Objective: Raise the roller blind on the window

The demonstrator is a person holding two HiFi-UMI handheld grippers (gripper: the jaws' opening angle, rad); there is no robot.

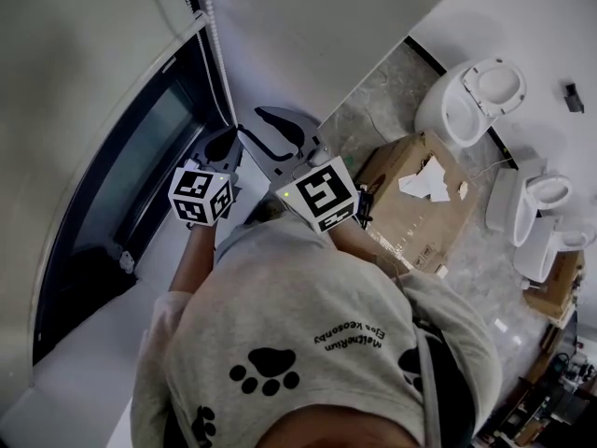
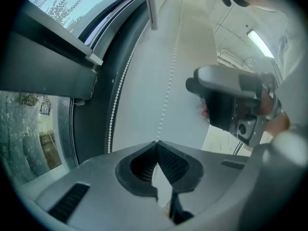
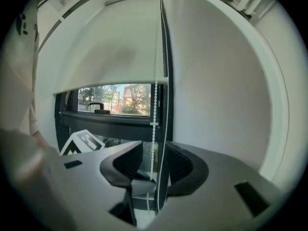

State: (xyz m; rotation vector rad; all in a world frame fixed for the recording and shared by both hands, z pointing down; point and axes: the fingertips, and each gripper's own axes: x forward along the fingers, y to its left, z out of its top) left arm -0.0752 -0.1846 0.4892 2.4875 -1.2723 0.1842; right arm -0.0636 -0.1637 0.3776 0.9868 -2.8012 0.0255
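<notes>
Grey fingers of the left gripper (image 1: pixel 224 143) and the right gripper (image 1: pixel 250 121) point side by side at the right edge of the window (image 1: pixel 112 185) in the head view. The chain (image 1: pixel 213 35) hangs along that edge, with white wall (image 1: pixel 308 26) just beside it. Behind the person, a box (image 1: pixel 420 203) lies on the floor (image 1: pixel 373 119), with toilets (image 1: pixel 471 96) past it. All of these are well apart from both grippers.

Left gripper view: the fingers (image 2: pixel 175 165) are together, clamped on one strand of the chain (image 2: pixel 168 88). This strand runs down across the pale wall and ends at the fingertips. The second strand follows the edge of the dark frame (image 2: pixel 86 129), apart from the left gripper (image 2: pixel 156 143). The right gripper (image 2: pixel 231 105) sits to the right, clear of the clamped strand at this height.

Right gripper view: the fingers (image 3: pixel 127 160) of the right gripper (image 3: pixel 154 148) stand apart. Both strands of the chain (image 3: pixel 154 119) pass down between them, and neither pad presses on a strand. The blind (image 3: pixel 110 47) covers the upper part of the window (image 3: pixel 115 100). Its bottom edge lies level above a strip of uncovered glass. The chain hangs just left of the frame (image 3: pixel 166 57). Bare wall (image 3: pixel 221 81) to the right of the frame leaves open room on that side.
</notes>
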